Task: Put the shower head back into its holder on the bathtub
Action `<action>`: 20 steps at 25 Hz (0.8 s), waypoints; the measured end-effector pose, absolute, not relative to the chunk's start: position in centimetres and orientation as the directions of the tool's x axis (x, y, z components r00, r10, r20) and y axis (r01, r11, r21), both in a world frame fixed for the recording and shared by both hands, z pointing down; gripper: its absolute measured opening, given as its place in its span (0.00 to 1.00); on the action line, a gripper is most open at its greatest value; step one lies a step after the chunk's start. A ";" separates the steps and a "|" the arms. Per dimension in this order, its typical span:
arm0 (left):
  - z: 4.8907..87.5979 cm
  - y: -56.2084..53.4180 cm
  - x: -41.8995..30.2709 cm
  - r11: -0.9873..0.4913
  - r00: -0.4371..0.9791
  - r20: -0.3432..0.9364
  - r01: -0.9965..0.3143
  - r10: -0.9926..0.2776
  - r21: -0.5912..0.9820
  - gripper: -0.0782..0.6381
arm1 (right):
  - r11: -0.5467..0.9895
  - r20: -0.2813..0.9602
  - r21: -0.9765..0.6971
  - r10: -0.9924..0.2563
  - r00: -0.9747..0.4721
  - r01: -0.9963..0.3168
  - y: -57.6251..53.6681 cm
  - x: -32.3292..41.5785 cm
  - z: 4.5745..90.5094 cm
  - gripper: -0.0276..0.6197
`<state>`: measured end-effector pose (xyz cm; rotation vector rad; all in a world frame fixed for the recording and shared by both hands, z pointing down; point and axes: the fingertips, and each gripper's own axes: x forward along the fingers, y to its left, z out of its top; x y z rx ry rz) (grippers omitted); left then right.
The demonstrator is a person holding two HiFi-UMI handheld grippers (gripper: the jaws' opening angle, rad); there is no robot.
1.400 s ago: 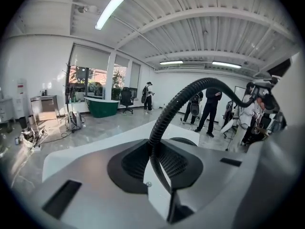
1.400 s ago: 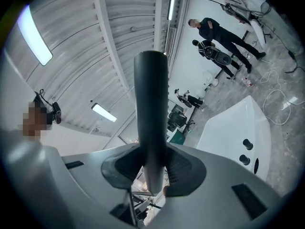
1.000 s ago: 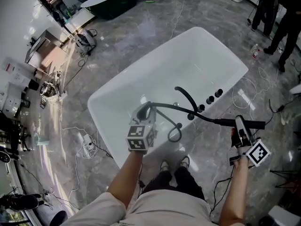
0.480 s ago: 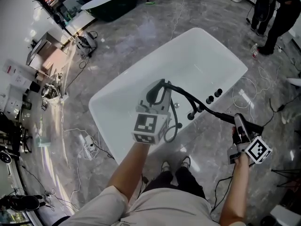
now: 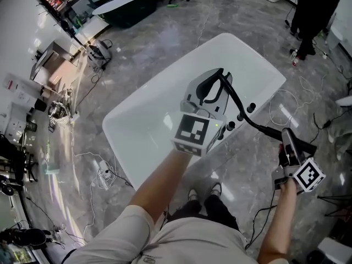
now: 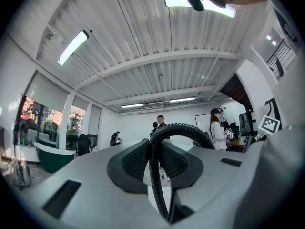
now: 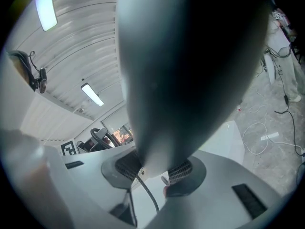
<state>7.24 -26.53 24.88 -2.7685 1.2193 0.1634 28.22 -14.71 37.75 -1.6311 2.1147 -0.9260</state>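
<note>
In the head view my left gripper [image 5: 212,89] is held high above the white bathtub [image 5: 118,120], shut on the black ribbed hose [image 5: 240,108]. The left gripper view shows that hose [image 6: 159,142] pinched between the pads and looping over them. From there the hose runs down and right to the dark shower head [image 5: 272,132], which my right gripper [image 5: 289,147] is shut on beside the tub's near rim. In the right gripper view the shower head [image 7: 186,75] is a big dark blur filling the frame between the jaws. Black tap knobs [image 5: 246,111] sit on the tub rim below the hose.
Grey marble floor surrounds the tub. White cables [image 5: 286,100] lie on the floor to the right and more cables and boxes [image 5: 102,166] to the left. People [image 5: 311,10] stand at the far right. A dark tub [image 5: 129,4] stands at the back.
My left gripper has risen and swung right over the tub, carrying the hose up into a tall arc. The right gripper with the shower head shifted slightly right and lifted a little.
</note>
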 end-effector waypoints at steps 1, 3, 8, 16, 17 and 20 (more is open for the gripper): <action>24.3 -26.6 8.0 -0.676 0.677 -0.158 -0.733 -0.718 -0.071 0.19 | 0.144 0.130 -0.655 -0.945 -0.299 -0.742 -14.7 28.6 37.5 0.25; 23.2 -27.0 9.2 -0.679 0.684 -0.188 -0.727 -0.705 -0.102 0.19 | 0.144 0.120 -0.658 -0.949 -0.291 -0.739 -14.6 29.4 37.2 0.25; 20.8 -28.1 10.7 -0.669 0.682 -0.252 -0.729 -0.687 -0.147 0.19 | 0.169 0.080 -0.656 -0.954 -0.290 -0.735 -14.7 30.0 36.1 0.25; 20.7 -31.2 11.2 -0.630 0.635 -0.321 -0.765 -0.703 -0.135 0.19 | 0.188 0.064 -0.626 -0.955 -0.290 -0.757 -15.9 30.2 35.9 0.25; 20.8 -31.7 11.8 -0.636 0.638 -0.321 -0.761 -0.700 -0.126 0.19 | 0.186 0.069 -0.617 -0.955 -0.288 -0.764 -16.1 30.2 35.8 0.25; 20.2 -31.8 14.8 -0.676 0.672 -0.338 -0.726 -0.659 -0.125 0.19 | 0.173 0.075 -0.606 -0.959 -0.272 -0.776 -16.3 31.0 36.0 0.25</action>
